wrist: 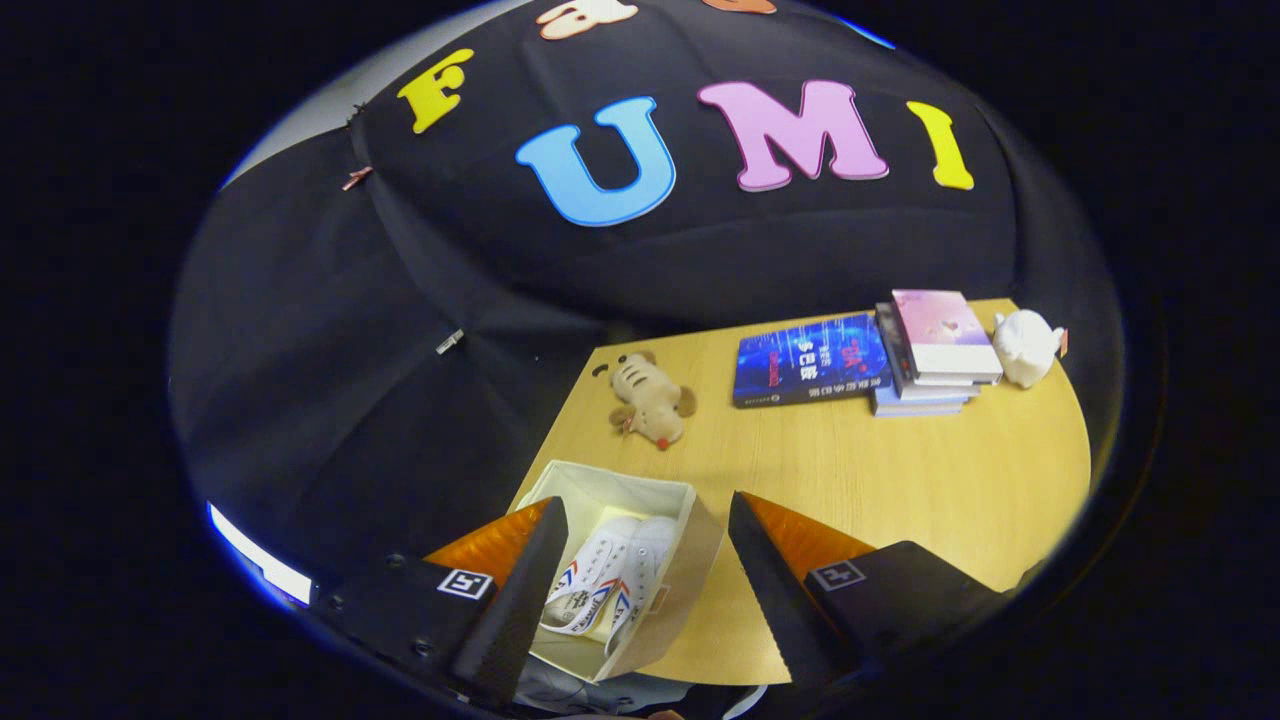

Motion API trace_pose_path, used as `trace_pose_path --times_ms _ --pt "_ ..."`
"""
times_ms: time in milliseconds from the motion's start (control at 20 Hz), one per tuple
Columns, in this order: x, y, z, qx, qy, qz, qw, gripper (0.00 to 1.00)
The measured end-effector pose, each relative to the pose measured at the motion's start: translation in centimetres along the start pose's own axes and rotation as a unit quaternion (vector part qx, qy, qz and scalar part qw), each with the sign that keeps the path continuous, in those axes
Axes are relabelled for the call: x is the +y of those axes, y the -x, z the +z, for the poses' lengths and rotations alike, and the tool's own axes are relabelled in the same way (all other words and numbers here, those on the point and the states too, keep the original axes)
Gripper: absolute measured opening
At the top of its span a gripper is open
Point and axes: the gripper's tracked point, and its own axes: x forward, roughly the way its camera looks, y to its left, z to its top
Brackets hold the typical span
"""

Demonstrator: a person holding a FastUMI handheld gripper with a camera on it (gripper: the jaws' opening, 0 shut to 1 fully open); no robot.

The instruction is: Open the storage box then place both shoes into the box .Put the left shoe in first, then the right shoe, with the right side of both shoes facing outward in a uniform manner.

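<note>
Now fingers (640, 560) apart; shoes (605, 585) in box (700, 560), part-hidden.

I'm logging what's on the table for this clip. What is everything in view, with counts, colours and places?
box: 1, cream, open, on the table's near corner, between the fingers
shoes: 2, white with red and blue stripes, side by side inside the box
plush tiger: 1, tan, lying on the table beyond the box
blue book: 1, flat on the table, beside the stack of books
stack of books: 1 stack, pink and white book on top, at the far side
white plush toy: 1, next to the stack
table: 1, light wood
gripper: 1, open, fingers either side of the box, holding nothing
</note>
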Motion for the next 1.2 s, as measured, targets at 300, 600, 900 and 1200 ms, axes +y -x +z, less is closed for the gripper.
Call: trace_pose_path --times_ms 300,600,900,1200 --pt "-4.6 4.8 5.8 -0.107 0.069 -0.053 0.99 0.99" --pt "-9.8 10.7 11.2 -0.185 0.118 -0.082 0.972 0.98" --pt "-14.6 14.4 13.2 -0.22 0.15 -0.088 0.96 0.98" --pt "-19.3 16.7 14.8 -0.233 0.131 -0.081 0.96 0.98"
